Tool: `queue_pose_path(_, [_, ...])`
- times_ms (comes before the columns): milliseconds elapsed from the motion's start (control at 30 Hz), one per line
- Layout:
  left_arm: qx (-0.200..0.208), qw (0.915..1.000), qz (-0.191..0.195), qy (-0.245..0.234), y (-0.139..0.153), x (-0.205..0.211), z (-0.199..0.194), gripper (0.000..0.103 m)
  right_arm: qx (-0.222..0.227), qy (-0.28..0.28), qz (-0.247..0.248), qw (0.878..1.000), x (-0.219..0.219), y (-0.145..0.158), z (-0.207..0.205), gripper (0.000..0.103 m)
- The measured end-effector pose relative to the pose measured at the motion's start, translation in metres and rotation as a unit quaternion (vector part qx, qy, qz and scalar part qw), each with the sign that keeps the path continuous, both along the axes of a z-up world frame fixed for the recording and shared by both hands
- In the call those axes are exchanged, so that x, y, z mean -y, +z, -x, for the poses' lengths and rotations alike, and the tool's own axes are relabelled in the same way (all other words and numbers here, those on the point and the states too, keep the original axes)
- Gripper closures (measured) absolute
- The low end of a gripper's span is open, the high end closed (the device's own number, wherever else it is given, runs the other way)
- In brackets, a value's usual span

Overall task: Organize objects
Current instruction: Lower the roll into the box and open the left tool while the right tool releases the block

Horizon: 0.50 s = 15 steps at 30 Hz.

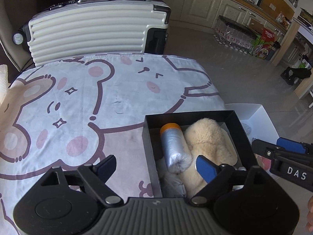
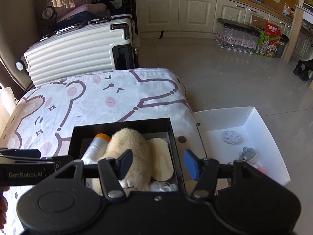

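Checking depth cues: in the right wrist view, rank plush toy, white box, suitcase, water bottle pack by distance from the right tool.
1. Plush toy, just ahead, in the black box.
2. White box, right, on the floor.
3. Suitcase, left, beyond the bed.
4. Water bottle pack, far right, by the cabinets.

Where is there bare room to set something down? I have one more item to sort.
Free: the cloth between suitcase and black box, and the white box floor beyond its two small items. Crowded: the black box, filled by plush and roll.
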<state>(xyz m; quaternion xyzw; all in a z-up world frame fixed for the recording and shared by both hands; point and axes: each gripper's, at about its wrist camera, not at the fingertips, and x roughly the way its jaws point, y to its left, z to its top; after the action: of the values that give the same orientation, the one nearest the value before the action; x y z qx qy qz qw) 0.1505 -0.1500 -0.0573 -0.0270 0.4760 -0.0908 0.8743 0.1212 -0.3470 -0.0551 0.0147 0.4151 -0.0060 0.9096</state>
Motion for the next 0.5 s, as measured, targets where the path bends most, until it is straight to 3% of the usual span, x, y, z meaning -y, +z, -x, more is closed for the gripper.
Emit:
queue_pose_path(167, [0.007,0.9999,-0.013,0.007,0.009,-0.006,0.012,0.005,0.006,-0.001,0.005,1.0,-0.004,0.008,0.011,0.034])
queue_pose_path(500, [0.024,0.9987,-0.04,0.021,0.024,-0.019,0.033,0.0,0.01,0.001,0.025,1.0,-0.011,0.022,0.033,0.018])
